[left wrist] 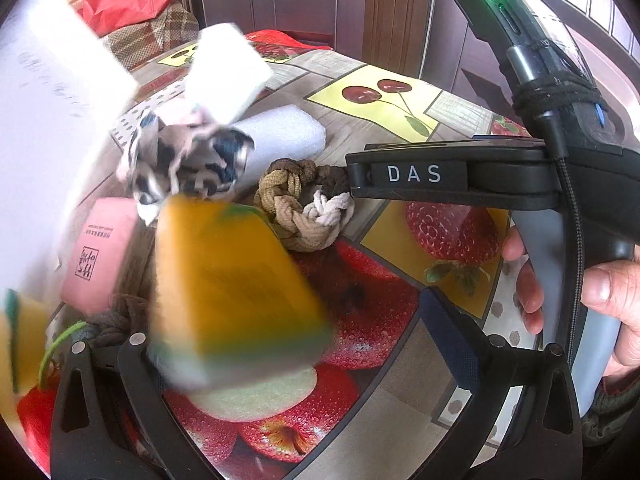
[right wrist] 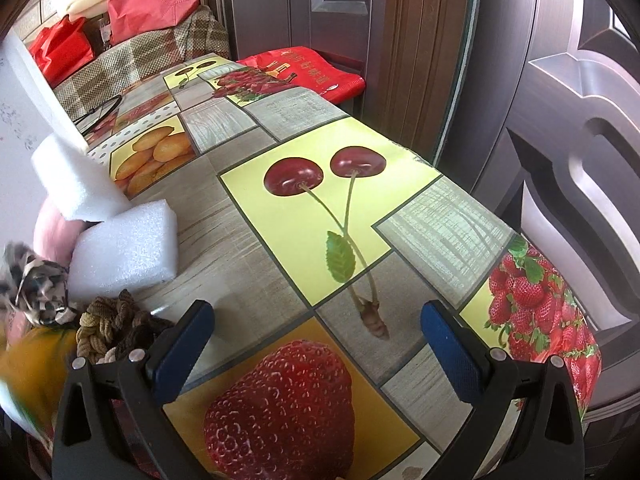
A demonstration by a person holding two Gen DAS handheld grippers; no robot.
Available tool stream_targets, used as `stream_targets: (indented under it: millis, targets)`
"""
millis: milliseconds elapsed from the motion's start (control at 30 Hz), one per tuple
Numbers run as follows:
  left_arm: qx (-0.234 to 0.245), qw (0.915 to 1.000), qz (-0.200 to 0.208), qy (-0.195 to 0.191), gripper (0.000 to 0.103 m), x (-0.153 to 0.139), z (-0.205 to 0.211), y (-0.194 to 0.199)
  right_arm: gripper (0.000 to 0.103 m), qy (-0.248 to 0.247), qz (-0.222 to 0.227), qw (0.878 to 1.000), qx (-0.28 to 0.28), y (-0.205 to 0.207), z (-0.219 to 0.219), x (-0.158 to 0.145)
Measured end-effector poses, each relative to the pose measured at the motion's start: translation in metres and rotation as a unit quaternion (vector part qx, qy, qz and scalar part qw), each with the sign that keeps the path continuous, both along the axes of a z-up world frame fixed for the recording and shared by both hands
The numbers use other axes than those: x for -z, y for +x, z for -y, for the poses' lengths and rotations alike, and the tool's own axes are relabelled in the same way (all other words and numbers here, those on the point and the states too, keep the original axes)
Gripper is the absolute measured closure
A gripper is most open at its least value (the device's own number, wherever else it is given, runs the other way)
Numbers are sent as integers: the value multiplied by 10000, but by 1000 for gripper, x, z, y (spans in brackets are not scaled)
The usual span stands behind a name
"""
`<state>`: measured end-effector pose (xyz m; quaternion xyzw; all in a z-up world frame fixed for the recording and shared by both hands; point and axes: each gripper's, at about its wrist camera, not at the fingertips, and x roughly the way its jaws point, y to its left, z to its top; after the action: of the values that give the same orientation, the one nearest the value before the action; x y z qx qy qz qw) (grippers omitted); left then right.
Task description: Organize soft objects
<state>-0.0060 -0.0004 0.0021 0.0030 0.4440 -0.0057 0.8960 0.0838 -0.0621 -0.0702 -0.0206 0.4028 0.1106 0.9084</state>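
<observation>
A: Left wrist view, far left: a big white sheet (left wrist: 48, 128), blurred. Next to it a pink pack (left wrist: 102, 256) lies on the desk (left wrist: 400, 392).

B: And that patterned cloth (left wrist: 184, 160)?

A: Black and white, crumpled, just above the pack, with a white foam block (left wrist: 228, 72) blurred over it. Another foam block (left wrist: 280, 136) lies flat behind.

B: Centre is all orange.

A: Yes, an orange sponge (left wrist: 236, 280), blurred, up between the left gripper's (left wrist: 304, 340) fingers. They stand wide; whether either touches it, I cannot tell. Right of the sponge, a braided rope (left wrist: 304, 208) rests on the desk.

B: Far right?

A: The other gripper's body, marked DAS, gripped by a hand (left wrist: 600, 300).

B: Right wrist view, then.

A: Left edge: the sheet, two foam blocks, the cloth, rope and sponge crowd together. The right gripper (right wrist: 320, 336) hangs over bare fruit-print desk, fingers wide, nothing between them. Beyond the desk, a red bag (right wrist: 304, 68) and a brown door (right wrist: 560, 140).
</observation>
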Motion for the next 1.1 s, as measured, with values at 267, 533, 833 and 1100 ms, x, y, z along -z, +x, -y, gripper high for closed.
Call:
stream_targets:
  millis: [267,533,833,1100]
  targets:
    - [0,10000,1,-4,1,0,0,1,0,1,0,10000,0,0,0,0]
    - [1,10000,1,-7,1,0,0,1,0,-5,-2,10000,-1,0,-1,-1]
    - [0,10000,5,-5,1,0,0,1,0,-4,-3,10000,-1,1,-1,-1]
    - [2,10000,4,-4,1,0,0,1,0,-11,4,10000,-24,0,-2,-1]
